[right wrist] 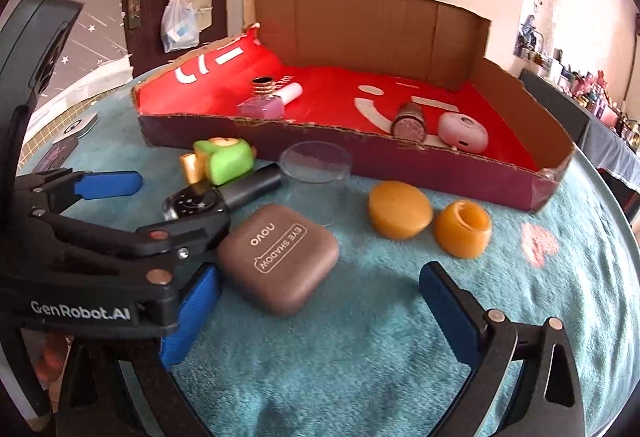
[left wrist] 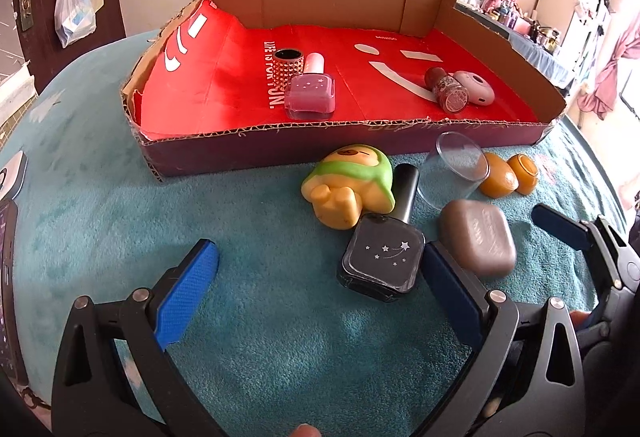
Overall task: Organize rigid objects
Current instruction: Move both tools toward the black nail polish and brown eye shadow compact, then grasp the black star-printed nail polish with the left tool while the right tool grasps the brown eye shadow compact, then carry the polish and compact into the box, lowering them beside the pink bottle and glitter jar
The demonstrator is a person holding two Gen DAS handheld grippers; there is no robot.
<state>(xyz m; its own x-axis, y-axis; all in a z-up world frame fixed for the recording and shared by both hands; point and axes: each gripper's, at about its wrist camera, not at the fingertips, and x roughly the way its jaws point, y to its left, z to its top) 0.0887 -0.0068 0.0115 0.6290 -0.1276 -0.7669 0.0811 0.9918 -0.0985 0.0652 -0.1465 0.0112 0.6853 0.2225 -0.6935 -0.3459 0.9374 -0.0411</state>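
I took the cardboard tray point(left wrist: 208, 153) with its red lining as my landmark on the teal-covered counter point(left wrist: 120, 221). In front of its left half, my left tool point(left wrist: 320, 277) sat low over the counter with its 2 blue pads spread wide, gripping nothing. Inside the tray's left half stood a studded ring point(left wrist: 287, 65) with a pink polish bottle point(left wrist: 310, 95) lying just beside it. In front of the tray's middle lay a green and yellow toy figure point(left wrist: 348, 189), touching a black polish bottle point(left wrist: 384, 257) whose body lay just beside the left tool's right pad. Right of that bottle lay a brown eye-shadow case point(right wrist: 278, 259), and a clear plastic cup point(right wrist: 316, 181) rested close to the tray's front wall. Inside the tray's right half lay a glitter bottle point(left wrist: 450, 91) against a pink round case point(left wrist: 476, 87). In front of the tray's right part sat 2 amber pieces point(right wrist: 400, 211), just apart from each other. My right tool point(right wrist: 318, 301) was also wide open and empty, its left pad just beside the brown case.
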